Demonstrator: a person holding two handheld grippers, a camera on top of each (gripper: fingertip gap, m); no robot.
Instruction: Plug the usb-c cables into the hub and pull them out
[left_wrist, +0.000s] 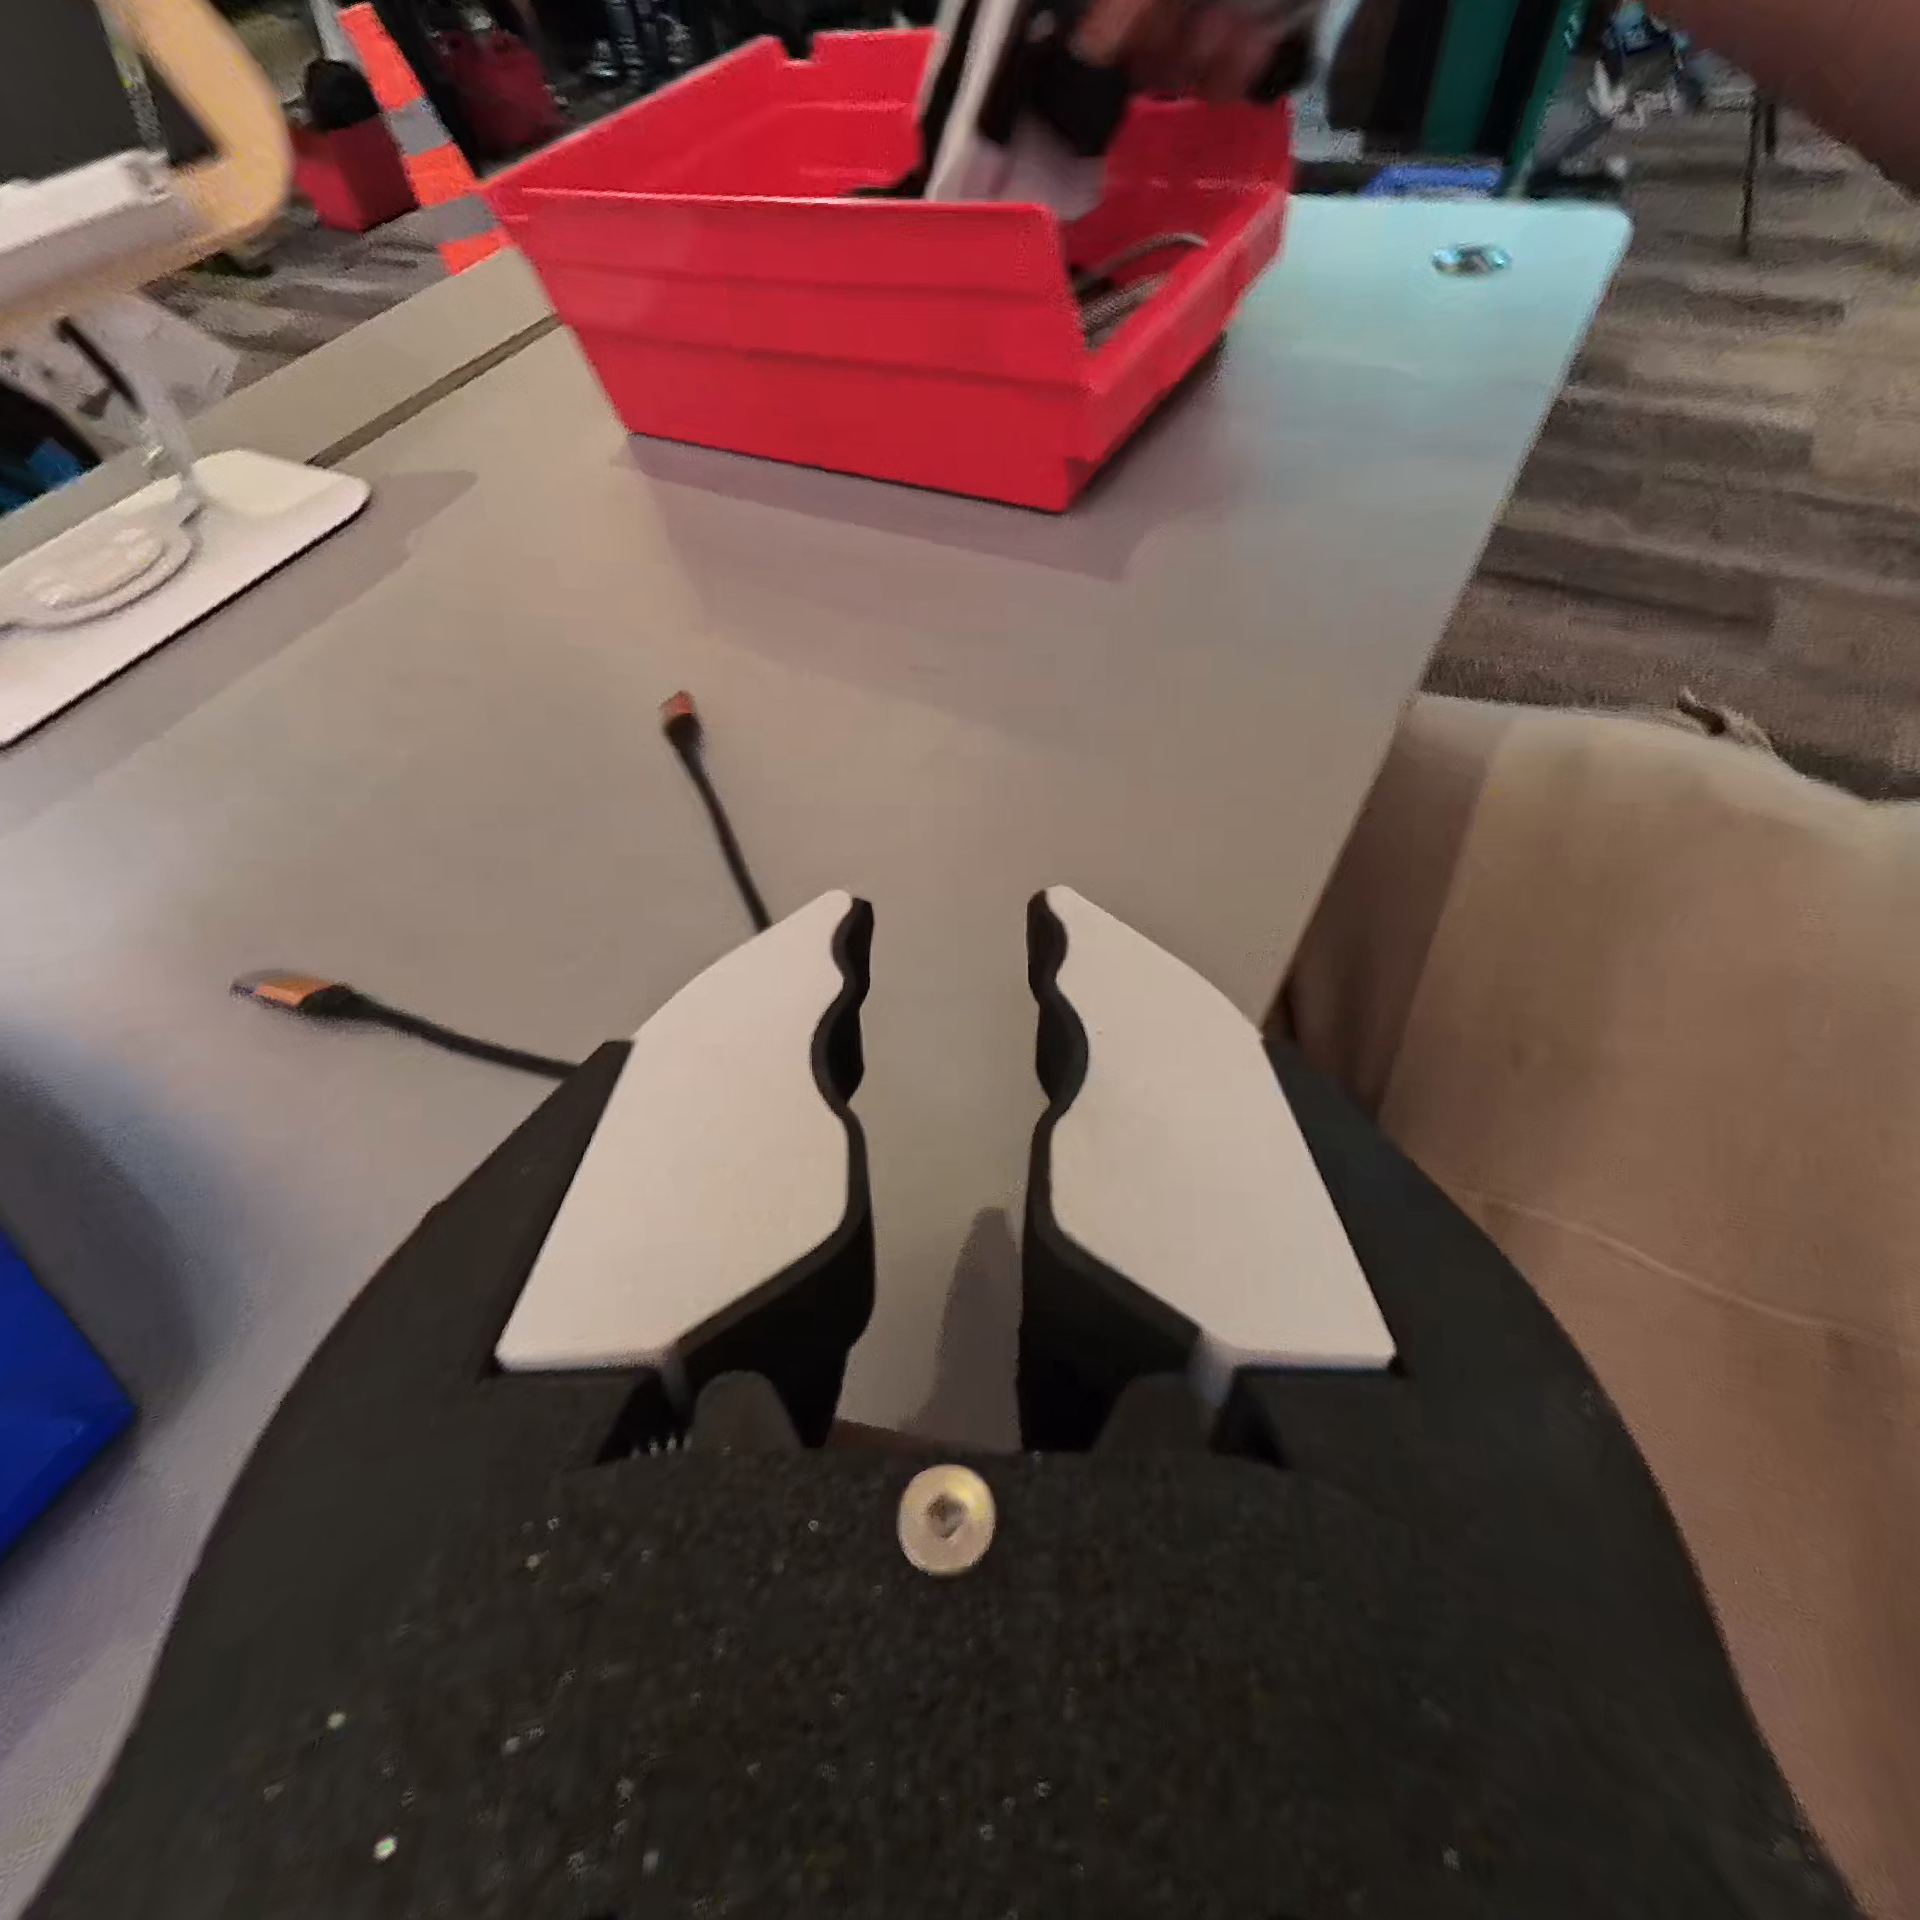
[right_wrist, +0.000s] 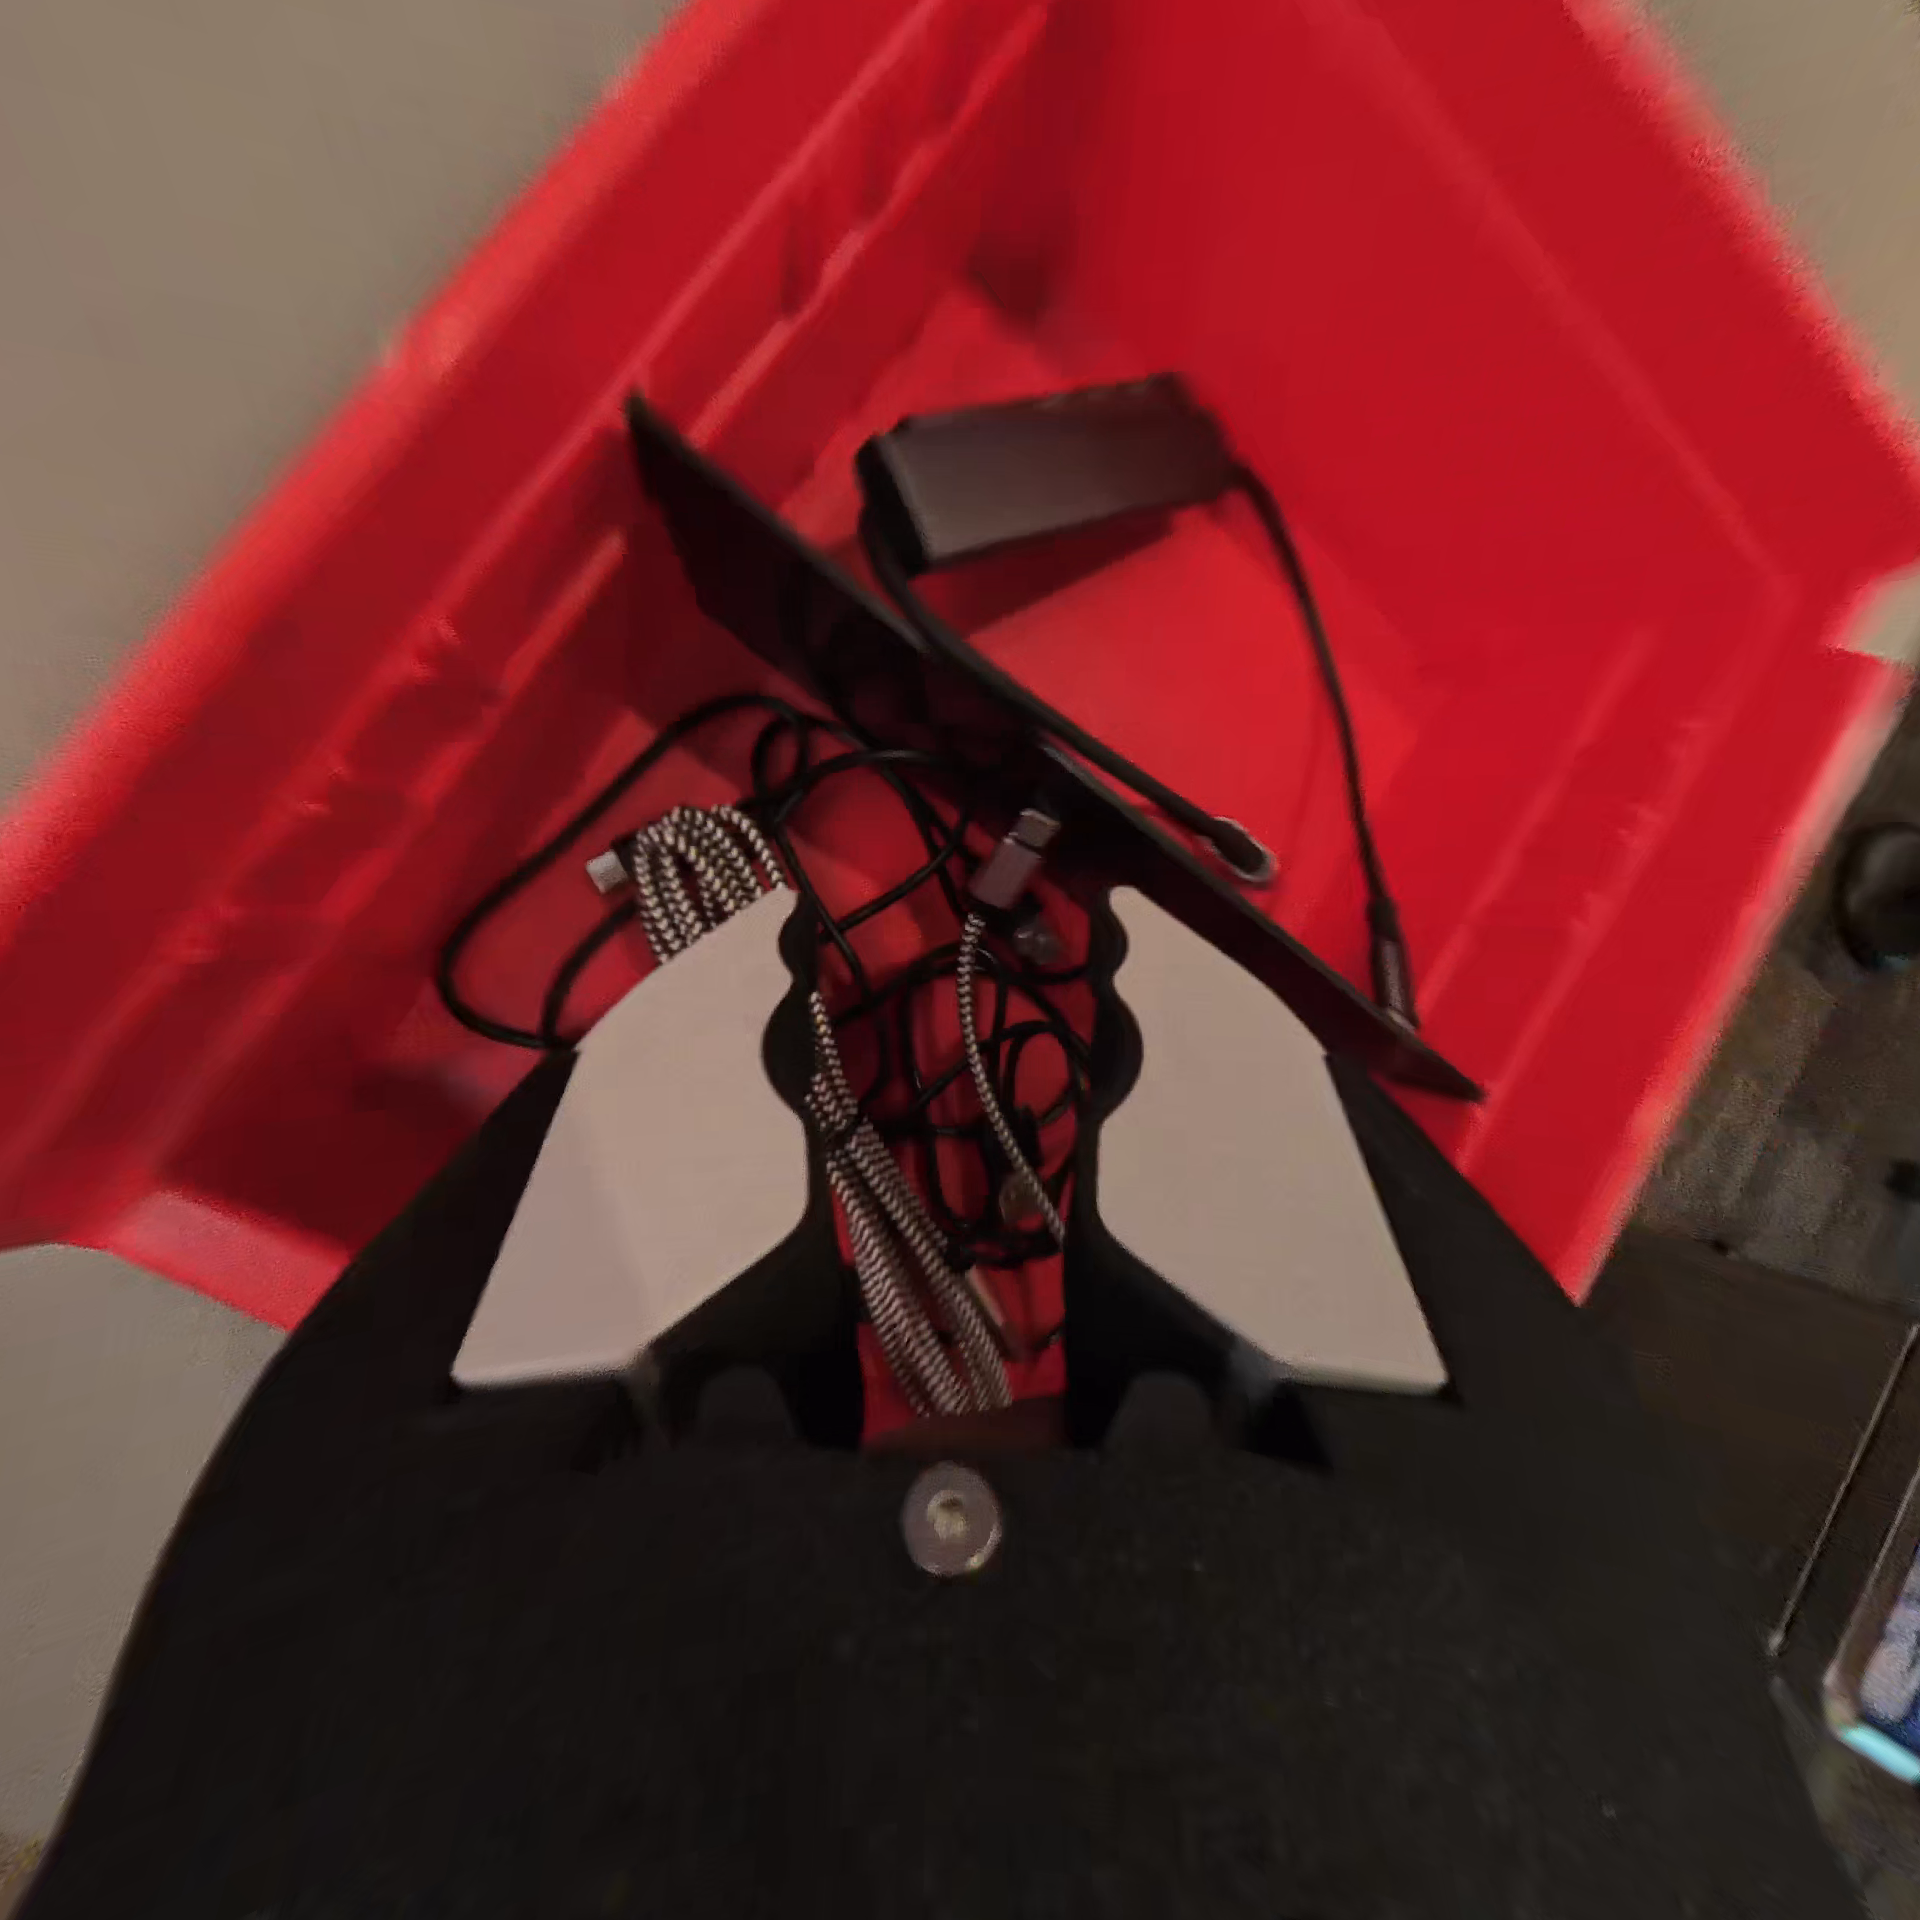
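My left gripper (left_wrist: 950, 914) is open and empty above the grey table (left_wrist: 1091, 644). Two black cables lie on the table ahead of it, one with its copper plug (left_wrist: 681, 709) pointing away, the other with its plug (left_wrist: 281, 987) to the left. My right gripper (right_wrist: 951, 909) is open and hangs over the red bin (right_wrist: 1455, 520), above a tangle of black and braided cables (right_wrist: 717, 862) with a grey plug (right_wrist: 1013, 847). A dark grey hub (right_wrist: 1039, 473) lies deeper in the bin, behind a black divider (right_wrist: 831, 634). The right gripper also shows over the bin in the left wrist view (left_wrist: 1049, 114).
The red bin (left_wrist: 831, 312) stands at the far middle of the table. A white stand on a flat base (left_wrist: 156, 540) is at the left. A blue object (left_wrist: 52, 1392) sits at the lower left. A beige cloth (left_wrist: 1610, 1039) is at the right. Carpet lies beyond the table's right edge. The grippers' ends are close to 35 cm from one another. It is some 8 cm from my right tips to the dark grey hub (right_wrist: 1039, 473).
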